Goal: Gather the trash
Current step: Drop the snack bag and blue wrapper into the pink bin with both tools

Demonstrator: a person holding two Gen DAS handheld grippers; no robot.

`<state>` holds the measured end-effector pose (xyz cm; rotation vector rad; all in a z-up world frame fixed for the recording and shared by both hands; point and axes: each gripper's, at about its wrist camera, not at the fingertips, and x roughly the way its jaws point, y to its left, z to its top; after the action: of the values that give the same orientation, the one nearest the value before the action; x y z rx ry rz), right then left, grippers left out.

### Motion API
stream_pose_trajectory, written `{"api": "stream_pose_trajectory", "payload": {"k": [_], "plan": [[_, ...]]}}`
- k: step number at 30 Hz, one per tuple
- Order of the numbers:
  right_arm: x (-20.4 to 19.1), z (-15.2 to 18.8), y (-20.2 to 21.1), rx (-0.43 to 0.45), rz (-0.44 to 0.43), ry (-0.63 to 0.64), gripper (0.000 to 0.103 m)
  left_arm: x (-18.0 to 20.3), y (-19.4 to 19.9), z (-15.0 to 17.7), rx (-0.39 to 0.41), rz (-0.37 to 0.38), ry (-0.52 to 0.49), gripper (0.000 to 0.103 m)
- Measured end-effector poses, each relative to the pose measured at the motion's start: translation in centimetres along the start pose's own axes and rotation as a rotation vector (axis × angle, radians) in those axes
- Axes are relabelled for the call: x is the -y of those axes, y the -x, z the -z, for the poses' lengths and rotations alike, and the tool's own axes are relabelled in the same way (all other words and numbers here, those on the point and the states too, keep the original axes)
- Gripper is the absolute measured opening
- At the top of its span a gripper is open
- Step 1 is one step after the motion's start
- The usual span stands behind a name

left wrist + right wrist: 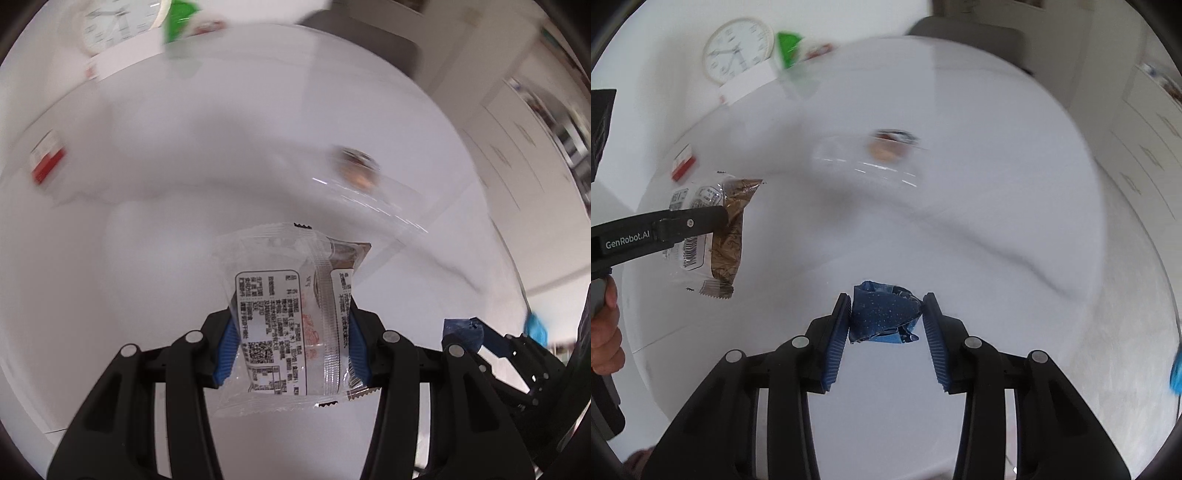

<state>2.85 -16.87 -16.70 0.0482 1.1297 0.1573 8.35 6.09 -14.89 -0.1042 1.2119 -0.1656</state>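
Observation:
My left gripper (291, 328) is shut on a clear snack packet (284, 314) with a printed label, held above the white table (184, 221). The right wrist view shows that same packet (729, 229) hanging from the left gripper (716, 221) at the left. My right gripper (886, 317) is shut on a crumpled dark blue wrapper (882, 314), its blue pads against both sides. That wrapper (463, 330) also shows at the right gripper's tip (491, 341) in the left wrist view. A clear plastic wrapper (882, 155) with a brown patch lies on the table further off.
A small red and white packet (683, 164) lies near the table's left edge. At the far edge are a green packet (788, 48) and a round white clock (737, 50). Something bright blue (1176, 373) shows at the right edge. A person's hand (604, 339) holds the left gripper's handle.

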Motion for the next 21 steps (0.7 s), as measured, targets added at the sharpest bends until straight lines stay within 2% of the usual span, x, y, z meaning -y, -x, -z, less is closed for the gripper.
{"api": "stream_pose_trajectory", "payload": {"k": [6,12,16,21], "plan": [[5.6,6.8,5.1,0.024,0.084,-0.159,0.041,7.9,1.1,4.1,-0.038,0.085,-0.203,0.049],[11.6,14.5,9.2,0.019,0.178,-0.332,0.041,17.4,1.1,9.3,-0.082,0.183,-0.457,0.049],[15.6,19.6,12.0,0.022,0.253,-0.454,0.042,24.2,0.7,13.5,-0.130,0.278,-0.634,0.049],[18.9,23.5,13.9,0.039,0.300,-0.565,0.042,30.7,-1.5,17.9,-0.222,0.337,-0.758,0.049]]}}
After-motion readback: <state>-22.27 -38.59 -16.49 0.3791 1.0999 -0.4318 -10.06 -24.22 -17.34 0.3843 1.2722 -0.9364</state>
